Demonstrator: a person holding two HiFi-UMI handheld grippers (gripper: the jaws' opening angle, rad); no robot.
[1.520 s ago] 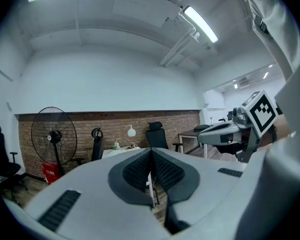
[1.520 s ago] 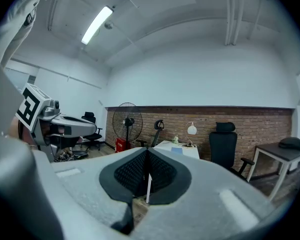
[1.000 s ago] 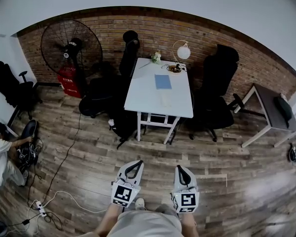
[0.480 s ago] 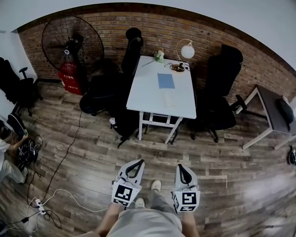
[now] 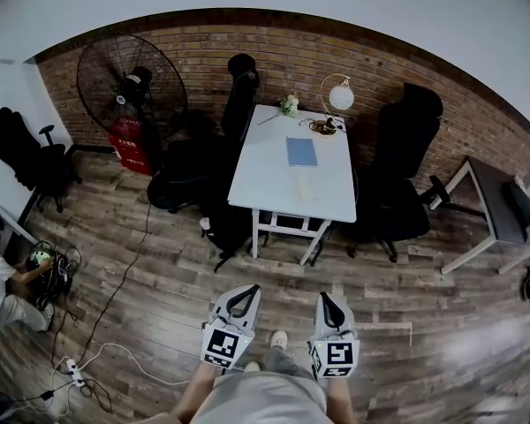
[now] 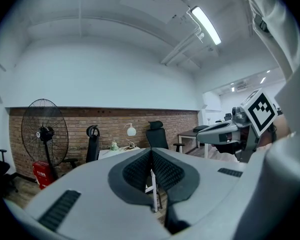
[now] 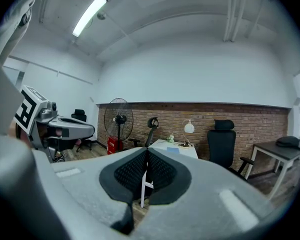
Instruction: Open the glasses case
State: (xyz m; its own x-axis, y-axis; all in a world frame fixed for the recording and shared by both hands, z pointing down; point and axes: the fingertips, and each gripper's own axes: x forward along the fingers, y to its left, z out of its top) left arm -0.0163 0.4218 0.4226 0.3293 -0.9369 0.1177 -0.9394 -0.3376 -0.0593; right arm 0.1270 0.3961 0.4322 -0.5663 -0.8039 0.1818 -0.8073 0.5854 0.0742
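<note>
1. Lowest in the head view, the person's forearms hold out two grey-and-white two-jaw grippers over the wood-plank floor, side by side and a little apart.
2. The left gripper has its ribbed black pads pressed together with nothing between them, as its own view shows.
3. The right gripper is likewise closed and empty.
4. Both point toward the white rectangular table, which stands well ahead of them across bare floor.
5. On the table's near half lies a small pale oblong object, apparently the glasses case, though too small to be sure. It is well apart from both grippers and roughly in line with the right one.
6. Just beyond it lies a flat blue book.
7. At the table's far end stand a round-globe desk lamp and a small potted flower.
8. Black office chairs flank the table, a large black standing fan is to the left, and a red brick wall lies behind.
</note>
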